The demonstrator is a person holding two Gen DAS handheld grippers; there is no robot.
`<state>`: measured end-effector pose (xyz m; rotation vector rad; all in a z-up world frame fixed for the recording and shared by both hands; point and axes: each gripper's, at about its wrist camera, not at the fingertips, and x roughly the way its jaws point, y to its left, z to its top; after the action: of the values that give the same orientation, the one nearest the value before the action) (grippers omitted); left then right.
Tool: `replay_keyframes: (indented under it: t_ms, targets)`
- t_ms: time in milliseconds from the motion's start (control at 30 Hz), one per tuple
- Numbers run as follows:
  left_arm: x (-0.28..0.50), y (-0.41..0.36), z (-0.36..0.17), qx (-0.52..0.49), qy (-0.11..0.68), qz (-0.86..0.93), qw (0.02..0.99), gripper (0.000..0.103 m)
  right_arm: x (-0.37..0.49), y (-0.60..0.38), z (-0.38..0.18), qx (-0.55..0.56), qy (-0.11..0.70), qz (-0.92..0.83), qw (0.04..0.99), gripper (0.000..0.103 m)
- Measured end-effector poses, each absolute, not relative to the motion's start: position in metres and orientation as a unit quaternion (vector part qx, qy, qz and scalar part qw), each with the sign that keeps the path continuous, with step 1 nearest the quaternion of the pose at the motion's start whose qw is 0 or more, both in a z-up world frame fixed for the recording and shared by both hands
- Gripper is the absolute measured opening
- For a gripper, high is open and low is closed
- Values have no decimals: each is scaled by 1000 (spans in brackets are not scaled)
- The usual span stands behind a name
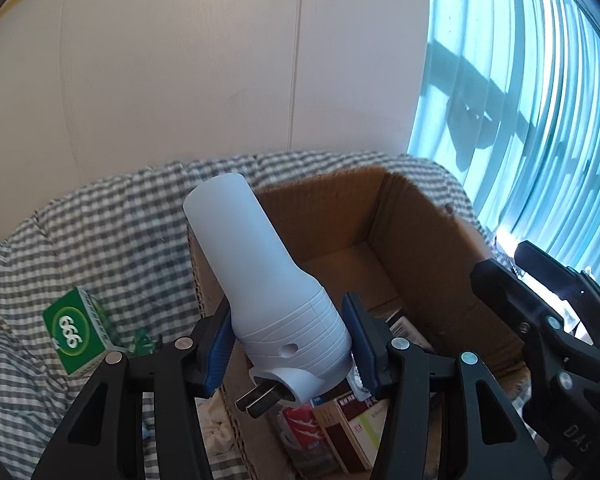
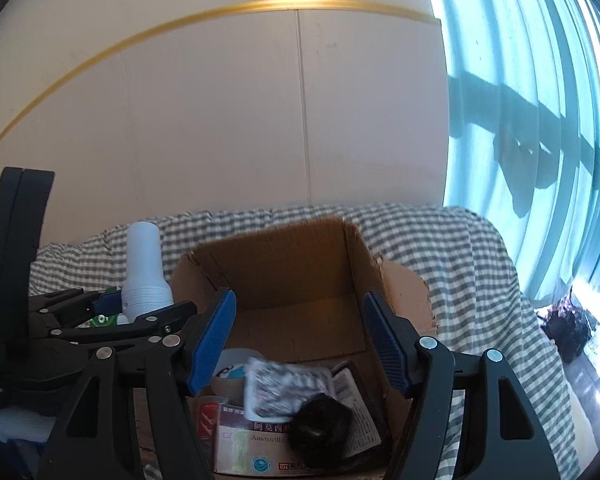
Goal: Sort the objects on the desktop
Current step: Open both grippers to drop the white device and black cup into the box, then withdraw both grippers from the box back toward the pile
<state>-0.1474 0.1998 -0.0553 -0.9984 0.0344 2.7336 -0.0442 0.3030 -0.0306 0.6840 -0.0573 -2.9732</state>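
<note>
Gripping a white plug-in device (image 1: 278, 292), left tongs (image 1: 288, 344) over cardboard box (image 1: 420, 216).

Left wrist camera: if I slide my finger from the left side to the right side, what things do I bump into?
Green box → white plug-in device held in the left gripper → cardboard box → right gripper → blue curtain.

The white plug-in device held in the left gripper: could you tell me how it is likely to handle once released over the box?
The white plug-in device looks like rigid, smooth plastic, so it may slip in the left gripper. Its round body would probably roll. Its metal prongs might snag packets in the cardboard box.
</note>
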Motion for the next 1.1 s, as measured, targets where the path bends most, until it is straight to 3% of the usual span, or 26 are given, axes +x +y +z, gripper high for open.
replay_keyframes:
  t_ms: [167,233,267,300,433,533,700,833,1100]
  targets:
    - [-157,201,-67,-355,12,928,117,57,-51,303,-36,234,-11,-972,31,66]
    - [-156,201,-67,-350,12,929,119,65,-50,302,-35,232,-12,-972,30,66]
    - [-155,201,-65,-345,14,931,118,76,-50,301,-34,230,-12,-973,28,66]
    - [-153,201,-62,-339,15,934,115,80,-49,300,-32,228,-11,-973,24,66]
    - [-148,189,-47,-328,6,939,106,80,-44,299,-23,215,-14,-976,21,67]
    - [-141,173,-33,-316,0,944,92,82,-36,298,-11,198,-27,-980,23,71]
    - [-116,131,-1,-279,-10,959,46,102,-19,288,13,163,-29,-986,32,84]
    - [-96,92,24,-254,-25,967,1,103,-3,274,32,127,-32,-990,50,103]
    - [-56,27,39,-224,-31,970,-91,103,19,223,54,82,2,-994,77,103]
